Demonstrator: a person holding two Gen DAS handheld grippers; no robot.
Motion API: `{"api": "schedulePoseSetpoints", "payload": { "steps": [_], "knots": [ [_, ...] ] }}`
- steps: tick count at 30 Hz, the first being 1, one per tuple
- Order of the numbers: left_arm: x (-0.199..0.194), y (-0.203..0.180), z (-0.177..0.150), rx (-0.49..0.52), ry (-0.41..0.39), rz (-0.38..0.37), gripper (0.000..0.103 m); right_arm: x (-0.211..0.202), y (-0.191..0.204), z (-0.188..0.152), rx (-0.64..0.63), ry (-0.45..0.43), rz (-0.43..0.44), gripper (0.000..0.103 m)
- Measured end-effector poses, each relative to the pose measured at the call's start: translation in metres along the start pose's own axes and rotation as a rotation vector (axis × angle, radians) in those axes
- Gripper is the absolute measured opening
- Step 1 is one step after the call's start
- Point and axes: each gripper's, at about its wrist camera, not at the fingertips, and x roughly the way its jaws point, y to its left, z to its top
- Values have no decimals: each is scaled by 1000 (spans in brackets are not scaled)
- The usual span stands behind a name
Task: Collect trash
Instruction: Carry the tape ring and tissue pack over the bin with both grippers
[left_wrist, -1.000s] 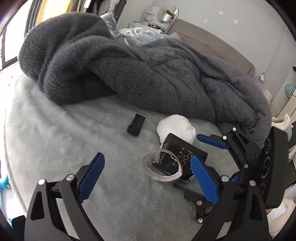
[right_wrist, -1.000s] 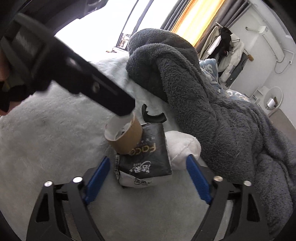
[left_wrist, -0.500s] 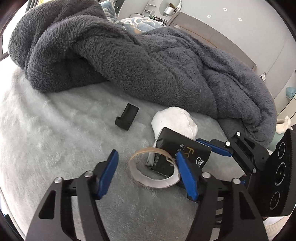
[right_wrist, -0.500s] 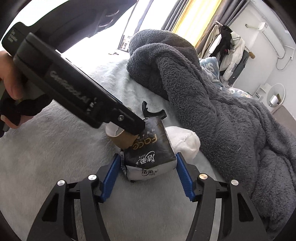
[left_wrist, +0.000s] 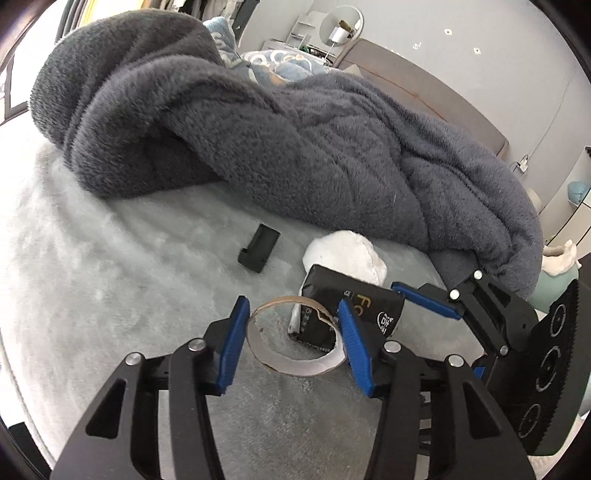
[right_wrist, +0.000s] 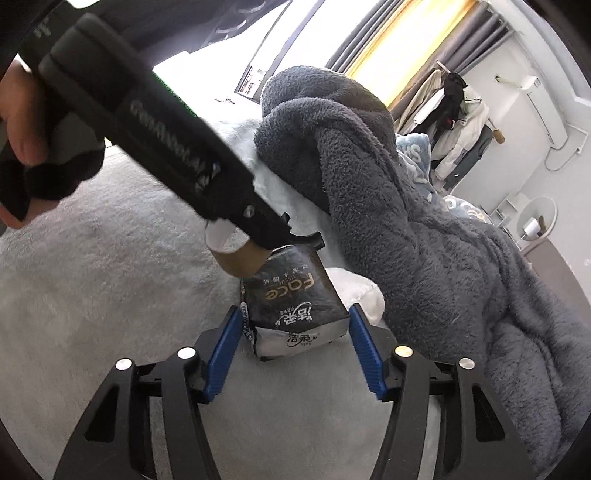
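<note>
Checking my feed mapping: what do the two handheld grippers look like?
Left gripper and right gripper match: black skeletal linkages with silver rivets and ribbed blue finger pads. The left's long black body bears pale lettering, unreadable. The right's body shows round ringed marks.

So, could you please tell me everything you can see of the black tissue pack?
The black tissue pack is a soft, glossy plastic packet with gold "Face" lettering, white characters and a white end. It lies on the pale fleece bedding, between the right tongs, whose pads flank it. The cardboard tape ring leans on its far end; a white pad sits behind.
</note>
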Motion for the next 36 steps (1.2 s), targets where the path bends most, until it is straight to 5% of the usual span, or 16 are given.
{"api": "schedulePoseSetpoints", "payload": {
  "steps": [8,20,36],
  "knots": [
    [-27,14,-2,-9,-30,44,53,6,2,11,-14,49,-24,48],
    [-80,35,-18,-18,-85,147,53,0,-23,33,282,35,64,48],
    [-157,47,-69,-5,-166,308,53,-22,2,51,595,64,211,48]
  ]
}}
